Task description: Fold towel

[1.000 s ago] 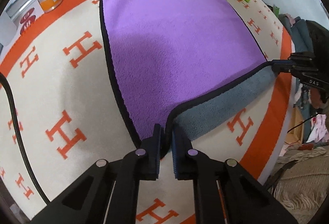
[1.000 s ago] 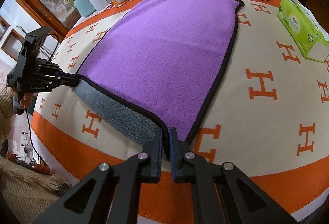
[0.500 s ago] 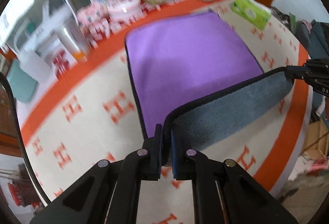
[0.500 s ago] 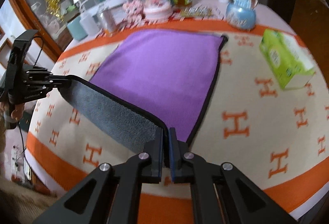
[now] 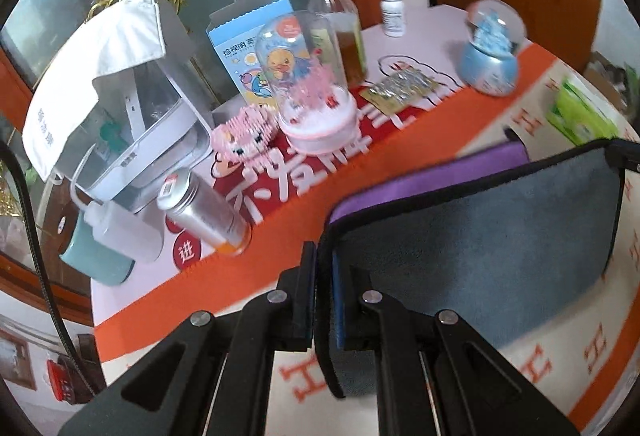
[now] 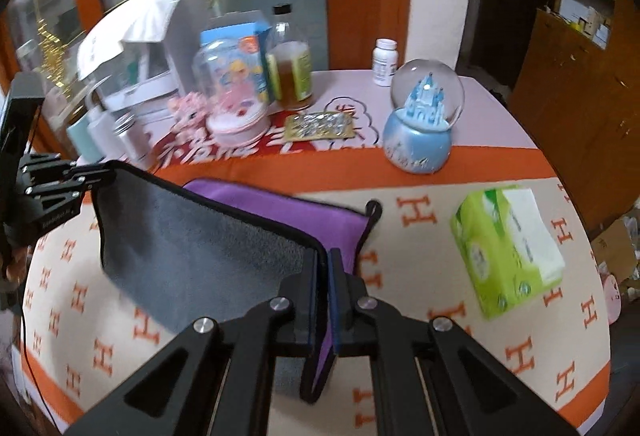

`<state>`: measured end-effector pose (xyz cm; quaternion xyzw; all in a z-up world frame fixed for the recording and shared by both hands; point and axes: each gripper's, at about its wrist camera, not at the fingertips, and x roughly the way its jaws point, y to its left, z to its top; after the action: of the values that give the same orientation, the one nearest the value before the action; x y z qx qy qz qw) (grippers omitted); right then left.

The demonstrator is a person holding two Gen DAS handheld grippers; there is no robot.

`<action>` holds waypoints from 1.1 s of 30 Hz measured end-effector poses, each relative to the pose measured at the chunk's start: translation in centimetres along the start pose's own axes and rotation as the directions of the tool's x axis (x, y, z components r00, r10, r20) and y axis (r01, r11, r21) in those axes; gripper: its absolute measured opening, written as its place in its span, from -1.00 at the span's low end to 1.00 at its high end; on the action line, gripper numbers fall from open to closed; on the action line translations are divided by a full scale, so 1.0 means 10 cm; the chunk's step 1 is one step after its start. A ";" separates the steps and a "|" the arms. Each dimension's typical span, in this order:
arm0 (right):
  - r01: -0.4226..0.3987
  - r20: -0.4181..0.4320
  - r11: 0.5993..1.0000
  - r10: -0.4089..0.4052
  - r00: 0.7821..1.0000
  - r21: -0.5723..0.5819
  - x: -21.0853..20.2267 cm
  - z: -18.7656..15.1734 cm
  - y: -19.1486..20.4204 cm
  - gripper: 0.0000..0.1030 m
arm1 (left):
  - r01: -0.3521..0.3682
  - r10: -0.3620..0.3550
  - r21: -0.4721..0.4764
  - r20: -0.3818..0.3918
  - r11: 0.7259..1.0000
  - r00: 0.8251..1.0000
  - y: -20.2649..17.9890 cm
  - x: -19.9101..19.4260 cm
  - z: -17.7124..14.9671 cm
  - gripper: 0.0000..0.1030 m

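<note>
The towel (image 5: 480,232) is purple on top and grey underneath, with a black hem. Its near edge is lifted off the table and carried toward the far edge, so the grey underside (image 6: 192,236) faces the cameras. My left gripper (image 5: 323,268) is shut on one near corner. My right gripper (image 6: 323,272) is shut on the other near corner. Each gripper shows in the other's view: the left gripper (image 6: 86,175) at the far left, the right gripper (image 5: 624,153) at the far right. A strip of purple (image 6: 304,215) still lies on the table beyond the lifted part.
The table has an orange-and-cream H-pattern cloth (image 6: 440,316). A green tissue pack (image 6: 512,252) lies to the right. At the back stand a snow globe (image 6: 420,123), a pink domed toy (image 5: 308,83), a bottle (image 5: 344,31), a metal can (image 5: 204,211) and a white appliance (image 5: 132,107).
Both grippers have lifted the towel's near edge higher and carried it forward over the purple side. More grey underside shows and less purple is visible.
</note>
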<state>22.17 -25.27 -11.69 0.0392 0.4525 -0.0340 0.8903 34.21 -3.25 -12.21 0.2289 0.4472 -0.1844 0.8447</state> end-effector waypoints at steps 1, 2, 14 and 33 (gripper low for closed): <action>0.006 -0.006 1.000 -0.006 1.000 0.007 0.07 0.05 -0.02 -0.91 | 0.000 0.000 -0.012 -0.003 1.000 1.000 0.01 0.07 0.04 -0.90; 0.013 -0.014 1.000 -0.013 1.000 0.017 0.16 0.10 -0.05 -0.91 | -0.002 0.002 -0.024 -0.004 1.000 1.000 0.01 0.16 0.07 -0.90; 0.080 -0.107 0.996 -0.077 0.991 0.024 0.92 0.25 -0.13 -0.91 | -0.065 0.063 -0.020 -0.085 0.998 0.994 -0.17 1.00 0.25 -0.83; 0.087 -0.072 0.994 -0.081 0.994 0.073 0.73 0.18 -0.09 -0.24 | -0.020 0.007 -0.192 -0.068 0.981 0.998 -0.10 0.75 0.12 0.63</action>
<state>27.87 -26.49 -16.59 0.0550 0.4827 -0.0872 0.8697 38.50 -5.50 -18.12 0.1553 0.4897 -0.1266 0.8486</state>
